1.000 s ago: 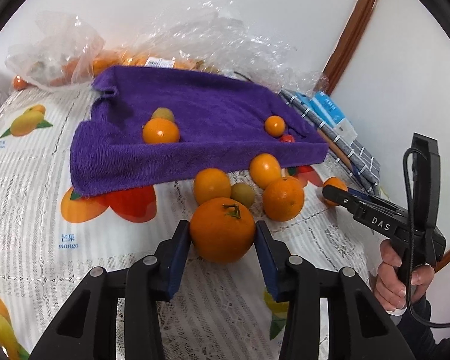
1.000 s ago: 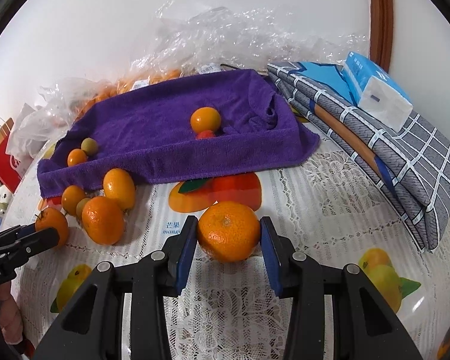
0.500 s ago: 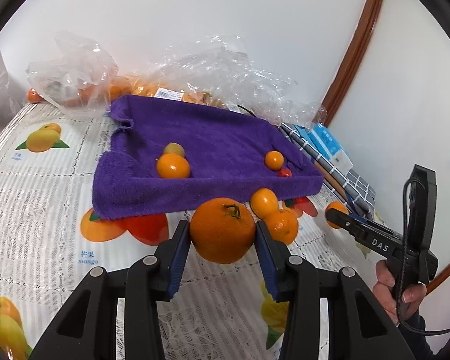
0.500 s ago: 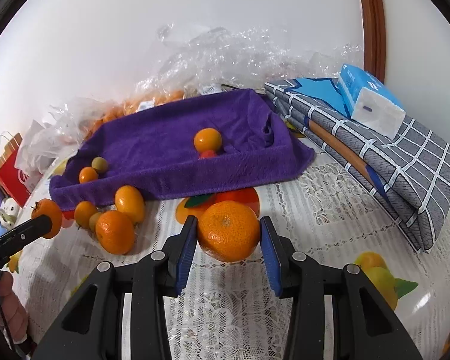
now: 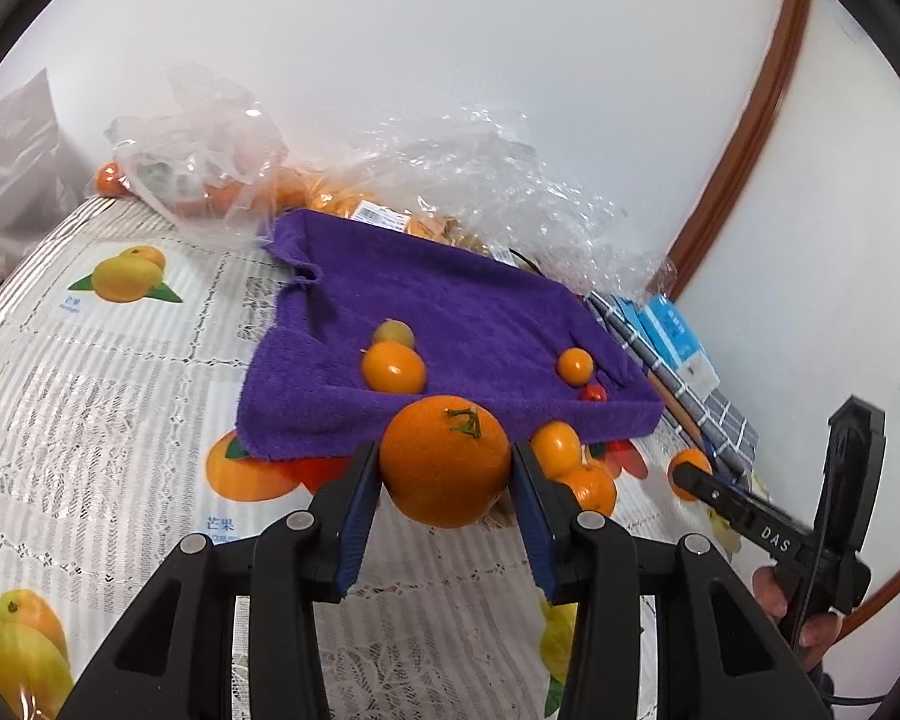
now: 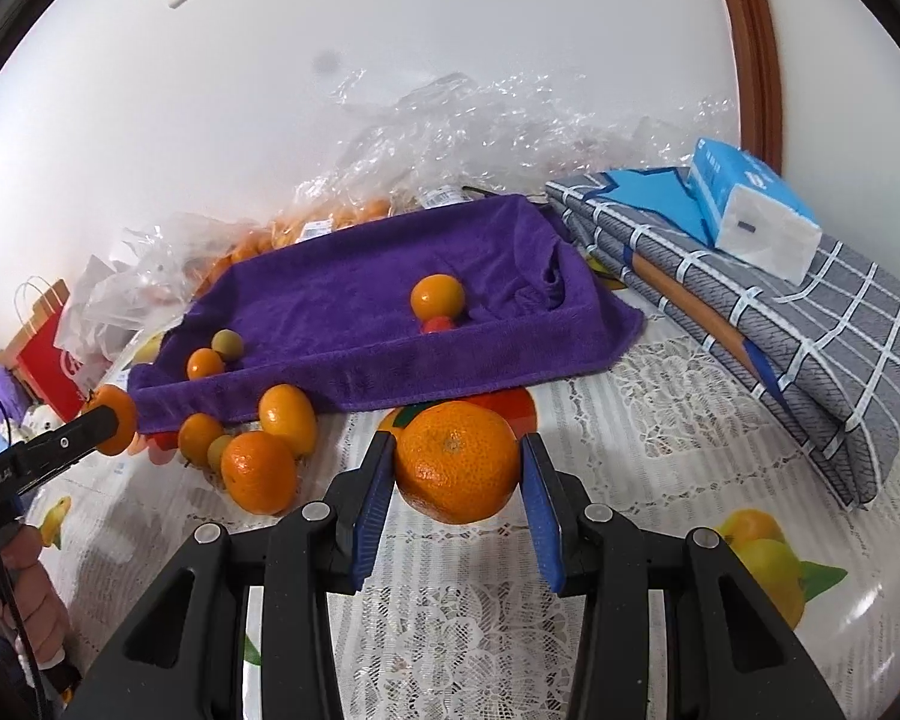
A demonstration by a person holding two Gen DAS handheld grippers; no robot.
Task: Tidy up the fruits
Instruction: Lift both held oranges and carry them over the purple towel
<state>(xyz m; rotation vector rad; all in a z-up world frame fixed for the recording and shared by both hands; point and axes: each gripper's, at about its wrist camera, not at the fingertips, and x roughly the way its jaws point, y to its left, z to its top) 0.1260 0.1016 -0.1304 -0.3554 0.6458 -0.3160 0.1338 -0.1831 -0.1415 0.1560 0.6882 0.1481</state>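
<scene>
The left gripper pinches a large orange with a green stem between its two blue-padded fingers, holding it above the worktop, which is covered with a white lace cloth printed with fruit pictures. The right gripper is likewise closed on a second large orange, raised just in front of the purple towel.

Beyond both grippers, the purple towel lies spread across the worktop with its edges turned up like a shallow tray. On it sit a small orange touching a small red fruit near the right end, and another small orange beside a greenish fruit near the left end.

In front of the towel's near edge, a loose cluster of oranges rests on the worktop, touching one another; a small greenish fruit may be tucked among them, though it is partly hidden.

Behind the towel, crumpled clear plastic bags hold more orange fruit against the white wall. To the right lies a folded grey checked cloth with a blue tissue pack on top. A red paper bag stands at the far left in the right wrist view.
</scene>
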